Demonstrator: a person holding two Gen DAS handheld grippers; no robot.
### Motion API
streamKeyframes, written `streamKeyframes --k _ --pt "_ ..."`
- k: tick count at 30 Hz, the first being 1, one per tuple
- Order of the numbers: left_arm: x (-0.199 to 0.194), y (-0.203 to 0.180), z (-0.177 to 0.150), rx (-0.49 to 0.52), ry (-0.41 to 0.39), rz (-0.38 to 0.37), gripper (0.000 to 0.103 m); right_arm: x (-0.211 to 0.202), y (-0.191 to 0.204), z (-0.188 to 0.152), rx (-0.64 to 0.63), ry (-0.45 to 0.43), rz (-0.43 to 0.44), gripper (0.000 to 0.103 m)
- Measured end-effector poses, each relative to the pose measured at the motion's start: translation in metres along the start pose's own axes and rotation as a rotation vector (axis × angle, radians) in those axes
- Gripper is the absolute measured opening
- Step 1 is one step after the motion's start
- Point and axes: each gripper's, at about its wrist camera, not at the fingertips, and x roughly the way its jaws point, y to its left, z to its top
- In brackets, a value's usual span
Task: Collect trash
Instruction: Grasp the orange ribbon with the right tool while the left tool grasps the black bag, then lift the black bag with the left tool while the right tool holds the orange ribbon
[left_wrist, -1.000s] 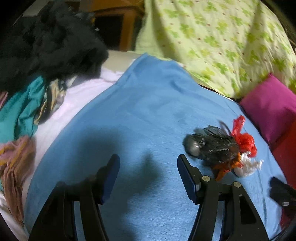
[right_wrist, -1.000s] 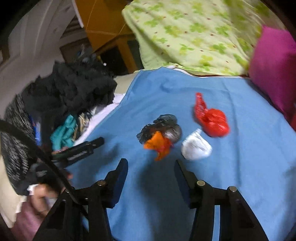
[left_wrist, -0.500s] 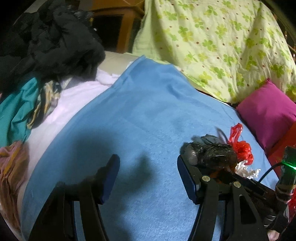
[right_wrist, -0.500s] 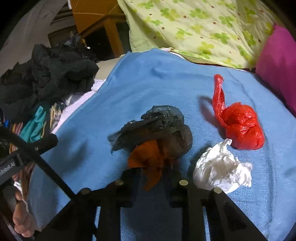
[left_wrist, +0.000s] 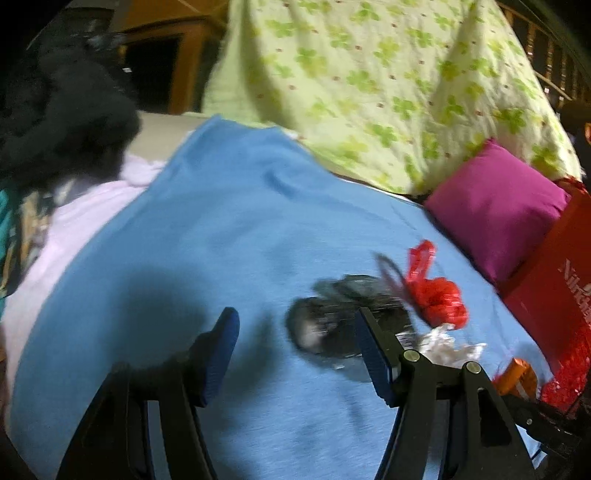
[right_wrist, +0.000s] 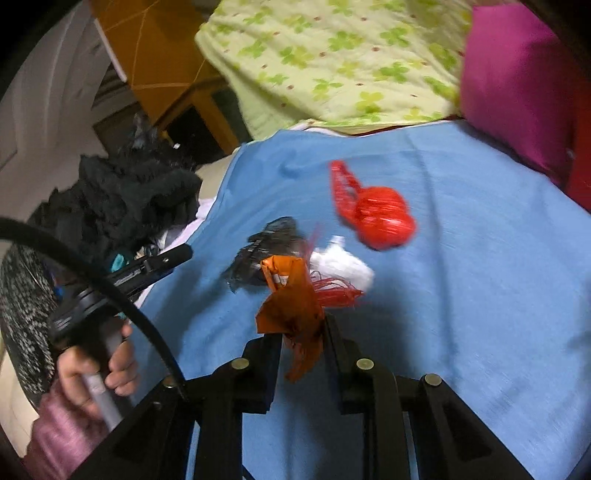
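Above the blue sheet (right_wrist: 461, 295), right gripper (right_wrist: 303, 332) pinches orange wrapper (right_wrist: 291, 302); left gripper (left_wrist: 295, 354) hovers, jaws wide; black bag (left_wrist: 332, 325) blurred.

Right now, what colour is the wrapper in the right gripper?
Orange wrapper, clearest in the right wrist view.

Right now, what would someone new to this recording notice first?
Most striking is the orange wrapper pinched upright in the right gripper, lifted above the blue sheet. Behind it on the sheet lie a red plastic bag, a crumpled white paper and a black plastic bag. The left gripper is open over the sheet, with the black bag just ahead of its right finger.
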Motion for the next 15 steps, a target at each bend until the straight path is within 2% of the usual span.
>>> streamKeyframes --k 2,6,8,15 --pt "0.005 -0.012 0.001 0.033 -0.009 -0.010 0.074 -0.014 -0.008 -0.006 0.016 -0.009 0.005 0.024" --pt "0.023 -0.036 0.004 0.110 -0.001 -0.042 0.083 -0.033 -0.025 -0.023 0.048 -0.002 -0.003 0.024" --pt "0.039 -0.043 0.005 0.139 0.036 -0.040 0.088 -0.038 -0.029 -0.032 0.045 0.009 -0.017 0.024" --pt "0.096 -0.044 0.001 0.152 0.221 -0.059 0.089 -0.041 -0.040 -0.042 0.063 0.033 -0.037 0.024"
